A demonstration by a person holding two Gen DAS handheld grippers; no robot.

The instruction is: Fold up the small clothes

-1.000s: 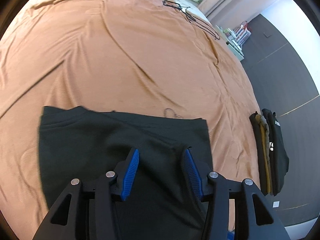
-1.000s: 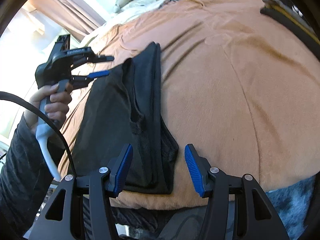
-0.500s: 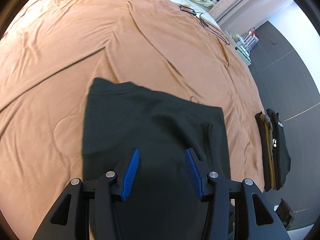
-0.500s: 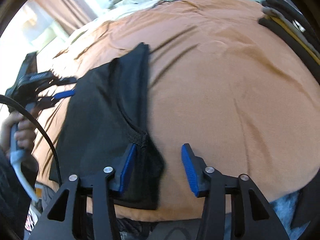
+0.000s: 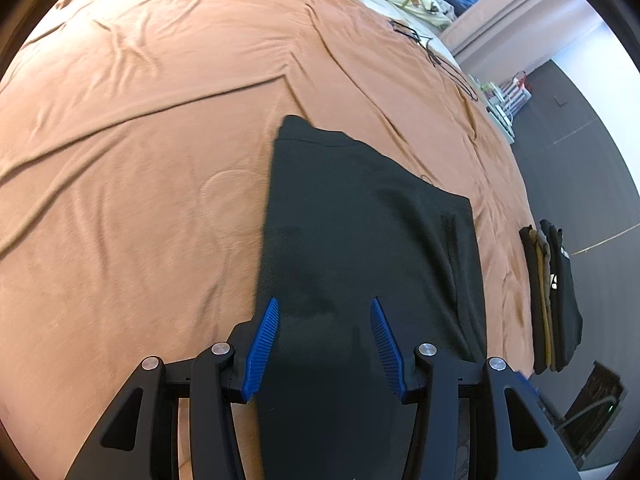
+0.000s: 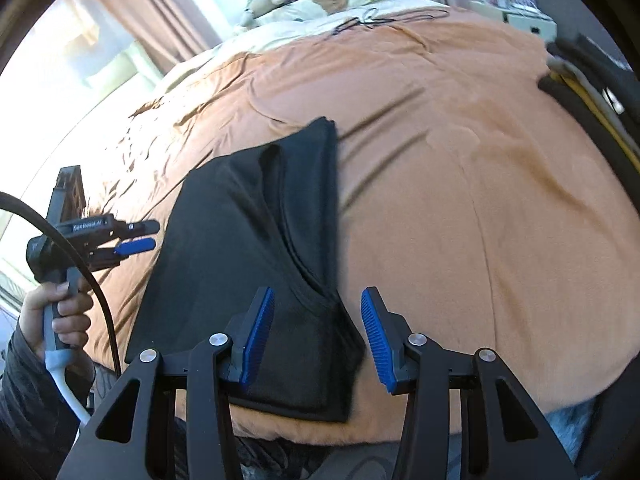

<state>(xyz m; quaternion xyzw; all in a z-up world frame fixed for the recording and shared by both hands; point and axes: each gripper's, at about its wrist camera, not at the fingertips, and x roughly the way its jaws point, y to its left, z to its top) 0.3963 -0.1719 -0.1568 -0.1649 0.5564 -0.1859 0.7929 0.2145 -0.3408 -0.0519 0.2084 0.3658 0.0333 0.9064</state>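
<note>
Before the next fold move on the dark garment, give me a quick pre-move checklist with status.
1. Dark garment lies flat on the orange bedspread: ok.
2. Right tool astride the garment's near corner, pads pressing it: not ok, gap visible.
3. Left tool empty over the cloth: ok, nothing pinched.
4. Fold edges aligned: cannot tell, a layer overlaps unevenly.
5. Stack of folded clothes clear of the work area: ok.

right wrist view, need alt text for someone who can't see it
A black garment lies partly folded on an orange bedspread, its near corner between the open right gripper. The left gripper, in a hand, hovers at its left edge.
</note>
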